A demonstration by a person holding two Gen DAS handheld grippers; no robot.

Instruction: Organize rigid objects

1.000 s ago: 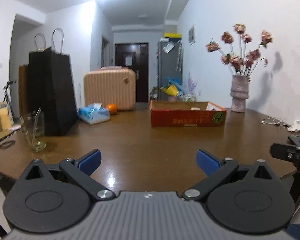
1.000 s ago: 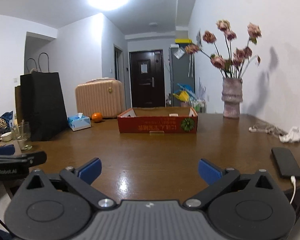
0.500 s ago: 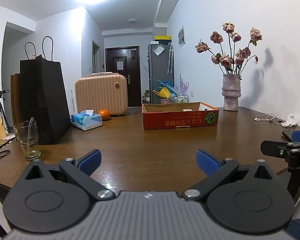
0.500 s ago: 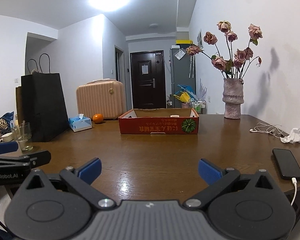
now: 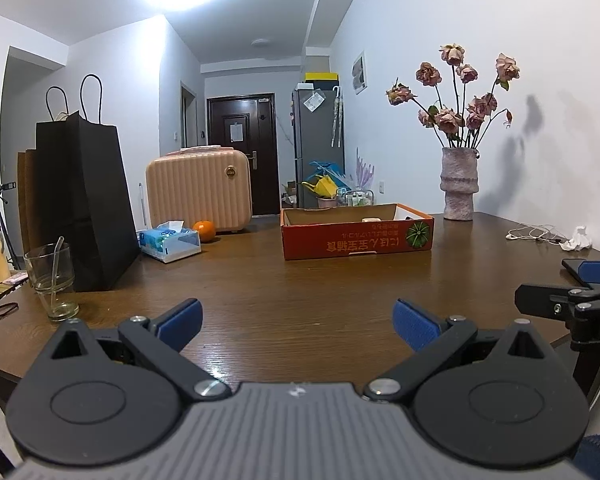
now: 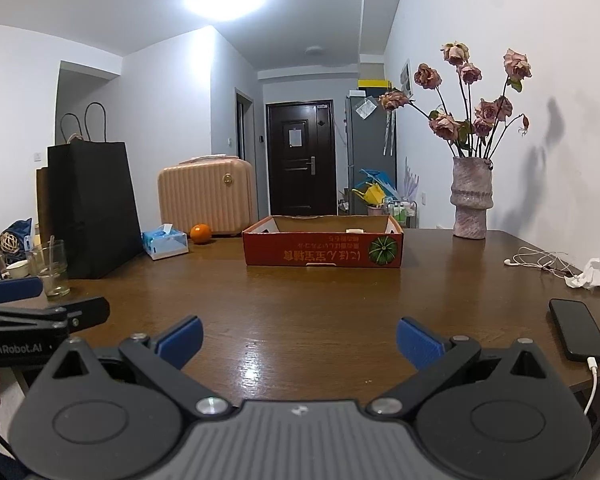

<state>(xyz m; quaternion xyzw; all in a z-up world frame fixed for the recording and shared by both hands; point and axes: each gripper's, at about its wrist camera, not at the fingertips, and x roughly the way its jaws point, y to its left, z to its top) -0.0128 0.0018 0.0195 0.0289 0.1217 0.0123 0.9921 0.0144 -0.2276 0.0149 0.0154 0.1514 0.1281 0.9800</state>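
The left gripper with blue-padded black fingers hangs over the near edge of the dark brown wooden table, jaws spread wide and holding nothing. The right gripper is level with it along the same edge, equally wide and empty.

The shallow red cardboard box with a green pumpkin print stands near the middle of the table toward its far edge, open at the top; a small pale object lies inside near its far wall, too small to identify.

Toward the left edge stand a tall black paper bag and, just in front of it, a clear drinking glass with a straw. A blue tissue pack and an orange sit just beside each other near the far left. A grey textured vase of dried pink roses stands at the far right corner, and a black phone lies at the right edge.
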